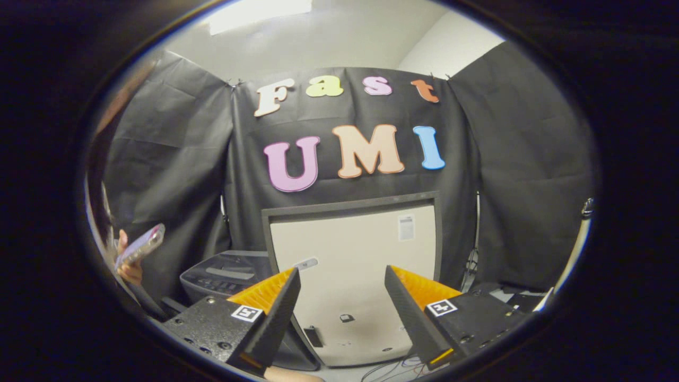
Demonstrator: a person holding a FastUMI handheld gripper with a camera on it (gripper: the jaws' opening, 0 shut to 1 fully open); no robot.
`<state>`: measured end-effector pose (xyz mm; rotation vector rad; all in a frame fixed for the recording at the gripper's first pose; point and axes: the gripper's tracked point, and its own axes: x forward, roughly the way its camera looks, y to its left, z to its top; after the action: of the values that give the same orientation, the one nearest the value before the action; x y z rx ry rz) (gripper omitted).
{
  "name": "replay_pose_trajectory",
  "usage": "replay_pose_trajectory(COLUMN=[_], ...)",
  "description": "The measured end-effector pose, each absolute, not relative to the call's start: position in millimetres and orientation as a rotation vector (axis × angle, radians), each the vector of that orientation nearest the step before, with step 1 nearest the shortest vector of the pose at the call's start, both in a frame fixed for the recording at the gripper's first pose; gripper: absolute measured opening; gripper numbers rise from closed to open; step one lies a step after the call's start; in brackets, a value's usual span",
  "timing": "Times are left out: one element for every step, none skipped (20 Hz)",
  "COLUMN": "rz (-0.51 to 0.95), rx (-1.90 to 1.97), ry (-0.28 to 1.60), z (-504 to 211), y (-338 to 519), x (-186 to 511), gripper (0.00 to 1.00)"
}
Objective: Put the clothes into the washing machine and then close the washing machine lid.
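Hand [130, 268] at far left holds a phone [142, 244]. Beside it sits the washing machine [225, 278], its pale lid [355, 265] raised upright just beyond the gripper [342, 281], whose fingers stand wide apart, holding nothing.

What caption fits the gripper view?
Open gripper faces the washing machine's raised lid; a hand holds a phone beside it.
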<state>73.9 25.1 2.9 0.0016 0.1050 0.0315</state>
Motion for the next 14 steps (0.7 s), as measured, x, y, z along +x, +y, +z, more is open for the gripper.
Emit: replay_pose_trajectory(rz=[0.049,0.066,0.085,0.103,0.113,0.122,0.122,0.118,0.107,0.098,0.091,0.086,0.085,0.085], rx=[-0.035,-0.071,-0.088,-0.086,-0.069,-0.047,-0.034,-0.023,-0.018,-0.015,-0.002,0.009,0.013,0.014], ry=[0.113,0.124,0.136,0.152,0.161,0.159,0.155,0.155,0.161,0.169,0.168,0.166,0.158,0.154], z=[-5,-13,-20,-26,-32,-36,-41,-45,-49,-52,-53,-52,-52,-50], y=[24,23,22,23,29,34,36,37,35,33,32,32,33,34], x=[72,68,65,60,55,51,48,47,47,48,48,48,48,49], gripper=[0.97,0.97,0.97,0.97,0.97,0.97,0.97,0.97,0.98,0.98,0.98,0.98,0.98,0.98])
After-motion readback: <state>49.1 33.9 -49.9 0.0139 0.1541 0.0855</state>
